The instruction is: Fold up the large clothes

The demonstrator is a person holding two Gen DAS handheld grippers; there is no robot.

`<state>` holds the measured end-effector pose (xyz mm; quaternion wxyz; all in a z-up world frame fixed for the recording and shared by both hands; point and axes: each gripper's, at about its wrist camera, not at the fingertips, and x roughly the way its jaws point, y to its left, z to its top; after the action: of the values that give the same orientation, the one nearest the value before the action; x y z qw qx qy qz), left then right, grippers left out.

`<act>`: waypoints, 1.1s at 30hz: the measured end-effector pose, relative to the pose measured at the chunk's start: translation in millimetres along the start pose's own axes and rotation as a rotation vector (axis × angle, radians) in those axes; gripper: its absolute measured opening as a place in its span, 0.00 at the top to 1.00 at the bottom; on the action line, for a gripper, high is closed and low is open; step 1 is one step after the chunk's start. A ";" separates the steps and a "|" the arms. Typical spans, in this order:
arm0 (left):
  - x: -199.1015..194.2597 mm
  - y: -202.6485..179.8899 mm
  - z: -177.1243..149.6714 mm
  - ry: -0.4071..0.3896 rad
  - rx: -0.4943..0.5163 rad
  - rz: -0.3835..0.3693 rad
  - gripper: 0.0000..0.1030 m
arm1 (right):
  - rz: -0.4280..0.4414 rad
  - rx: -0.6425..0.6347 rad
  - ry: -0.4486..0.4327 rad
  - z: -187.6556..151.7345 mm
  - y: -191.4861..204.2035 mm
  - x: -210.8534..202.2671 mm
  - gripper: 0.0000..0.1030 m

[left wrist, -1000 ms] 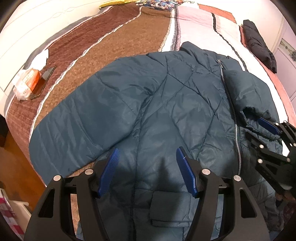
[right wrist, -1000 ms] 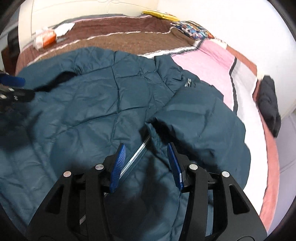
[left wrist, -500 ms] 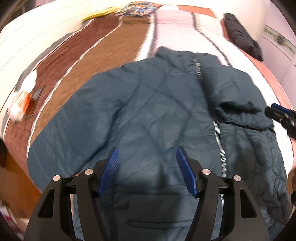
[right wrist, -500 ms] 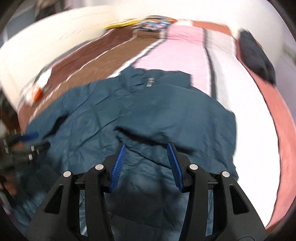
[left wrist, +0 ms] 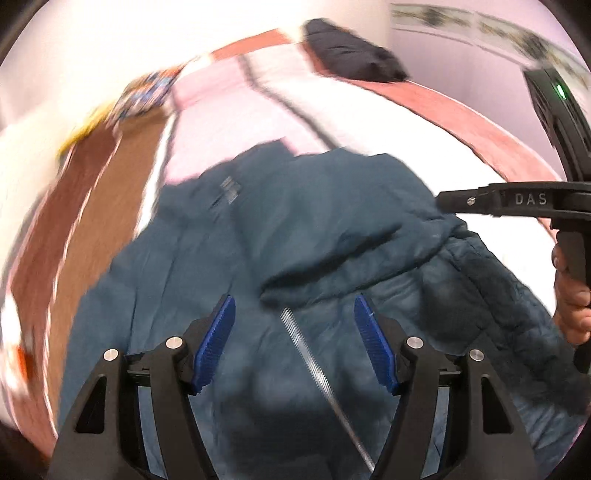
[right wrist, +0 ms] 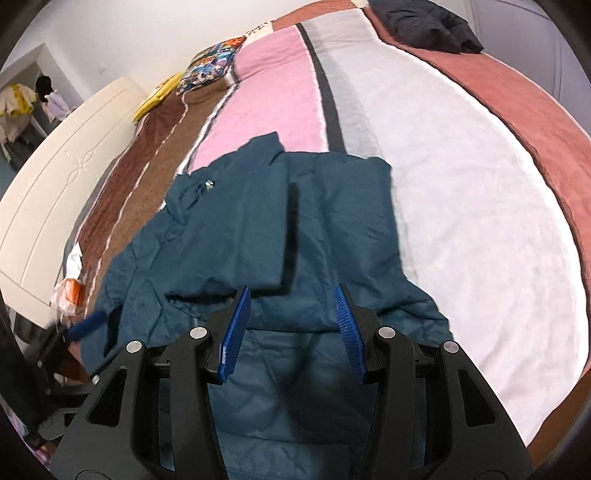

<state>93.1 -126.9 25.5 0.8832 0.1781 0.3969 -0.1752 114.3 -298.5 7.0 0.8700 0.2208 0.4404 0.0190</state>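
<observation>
A large teal quilted jacket (left wrist: 295, 229) lies front up on the striped bed, collar at the far end; it also shows in the right wrist view (right wrist: 258, 229). Its right sleeve (right wrist: 332, 206) is folded across the chest. The zipper (left wrist: 314, 365) runs down the middle. My left gripper (left wrist: 293, 328) is open and empty, hovering over the zipper below the folded sleeve. My right gripper (right wrist: 291, 317) is open and empty above the lower front of the jacket. The right gripper's body (left wrist: 517, 201) shows at the right of the left wrist view.
The bed (right wrist: 461, 206) has brown, pink, white and rust stripes. A black garment (right wrist: 428, 22) lies at the far right corner. A patterned pillow (right wrist: 210, 66) sits at the head. An orange packet (right wrist: 68, 295) lies at the left edge by the cream headboard (right wrist: 51, 192).
Both grippers have swung right and pulled back from the jacket, still open. The right sleeve now lies flat across the chest. The left view is blurred from motion.
</observation>
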 end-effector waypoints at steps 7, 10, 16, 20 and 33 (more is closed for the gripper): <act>33.5 -52.6 25.2 -0.046 0.262 0.051 0.35 | 0.014 0.060 0.011 -12.1 -33.4 -6.6 0.54; 48.1 -69.0 30.7 -0.053 0.344 0.060 0.35 | 0.023 0.082 0.014 -17.0 -44.6 -9.4 0.54; 77.4 -72.5 45.4 -0.044 0.337 0.083 0.43 | 0.027 0.100 0.019 -21.0 -53.1 -8.3 0.54; 83.9 -54.5 54.5 -0.029 0.209 0.064 0.89 | 0.032 0.105 0.035 -24.5 -53.9 -3.9 0.54; 37.0 32.5 45.1 -0.058 -0.145 -0.018 0.84 | 0.257 0.170 0.108 -16.0 -26.2 26.7 0.54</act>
<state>159.5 -125.1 31.0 0.9032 0.1048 0.3847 -0.1591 114.0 -310.2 -31.9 0.8137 0.3469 0.4545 0.1047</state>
